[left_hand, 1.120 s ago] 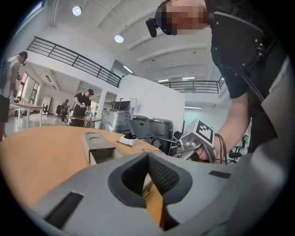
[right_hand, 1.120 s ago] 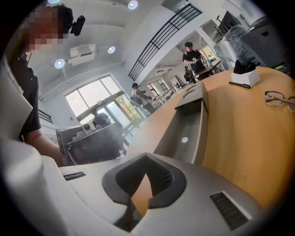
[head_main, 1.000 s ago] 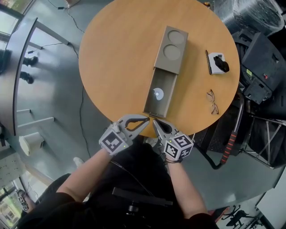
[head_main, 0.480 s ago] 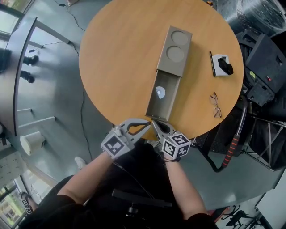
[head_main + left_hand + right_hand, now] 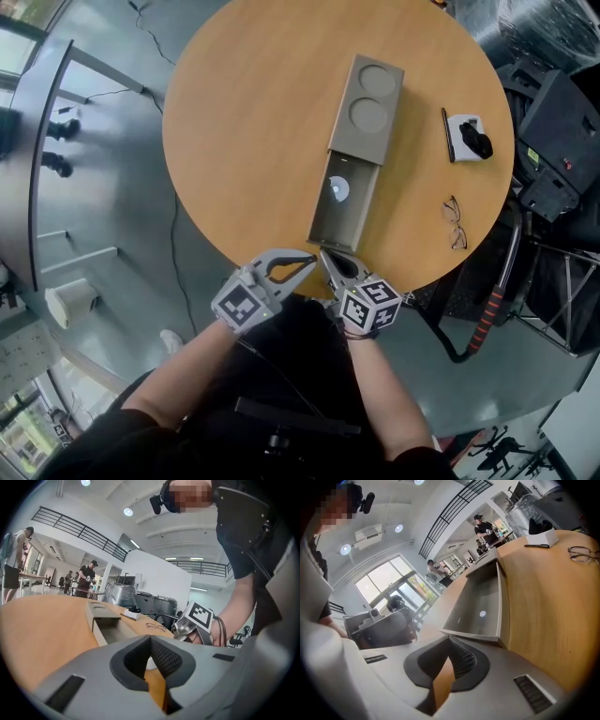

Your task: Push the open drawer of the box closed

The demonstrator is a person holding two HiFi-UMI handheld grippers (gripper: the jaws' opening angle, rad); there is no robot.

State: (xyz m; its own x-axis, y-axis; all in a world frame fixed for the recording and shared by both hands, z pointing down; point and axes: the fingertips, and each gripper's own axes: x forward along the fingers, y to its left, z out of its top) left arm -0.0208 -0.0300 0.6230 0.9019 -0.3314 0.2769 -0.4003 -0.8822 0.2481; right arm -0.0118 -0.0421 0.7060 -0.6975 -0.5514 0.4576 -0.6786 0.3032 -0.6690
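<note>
A long grey box (image 5: 366, 94) with two round hollows in its lid lies on the round wooden table (image 5: 253, 112). Its drawer (image 5: 342, 202) stands pulled out toward me, with a small white round thing (image 5: 337, 189) on its floor. My left gripper (image 5: 308, 260) and right gripper (image 5: 324, 254) are both shut, with nothing held. Their tips sit side by side at the table's near edge, just before the drawer's front wall. The right gripper view looks into the drawer (image 5: 480, 606) over the shut jaws. The left gripper view has the box (image 5: 101, 611) beyond its shut jaws.
A pair of glasses (image 5: 454, 223) lies right of the drawer. Farther back right are a white pad with a black object (image 5: 469, 136) and a pen (image 5: 446, 134). Black equipment and a chair crowd the floor to the table's right. People stand far off in the hall.
Both grippers stay at the drawer's front wall and the drawer is as far out as before. Only the head camera has shifted slightly.
</note>
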